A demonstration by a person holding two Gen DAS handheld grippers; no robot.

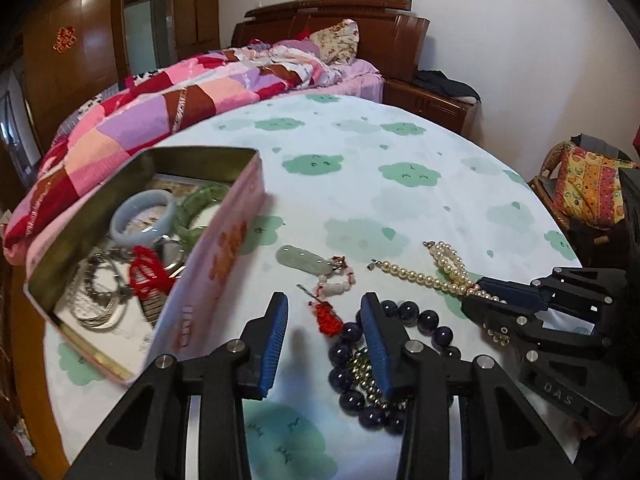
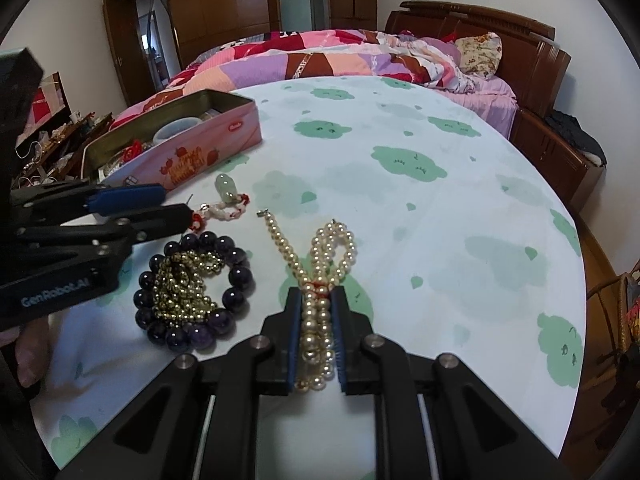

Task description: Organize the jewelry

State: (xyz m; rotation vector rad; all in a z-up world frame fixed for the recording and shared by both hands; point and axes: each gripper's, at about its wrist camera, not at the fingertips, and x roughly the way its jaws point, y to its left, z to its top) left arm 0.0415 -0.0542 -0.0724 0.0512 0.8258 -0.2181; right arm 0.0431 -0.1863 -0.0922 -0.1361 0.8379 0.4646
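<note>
An open pink tin (image 1: 216, 264) (image 2: 208, 148) holds bangles, silver chains and a red charm. On the cloth lie a jade pendant with a red cord (image 1: 304, 260) (image 2: 225, 184), a dark purple bead bracelet (image 1: 356, 360) (image 2: 192, 284) with a gold bead chain (image 2: 180, 284) inside it, and a pearl necklace (image 1: 444, 268) (image 2: 320, 280). My right gripper (image 2: 317, 300) (image 1: 476, 292) is shut on the pearl necklace. My left gripper (image 1: 324, 308) (image 2: 172, 204) is open and empty above the red cord, between the tin and the purple bracelet.
The round table (image 1: 400, 152) has a white cloth with green clouds. A bed with a patchwork quilt (image 1: 160, 112) lies behind it. A wooden nightstand (image 1: 432, 100) and a chair with yellow fabric (image 1: 588, 184) stand to the right.
</note>
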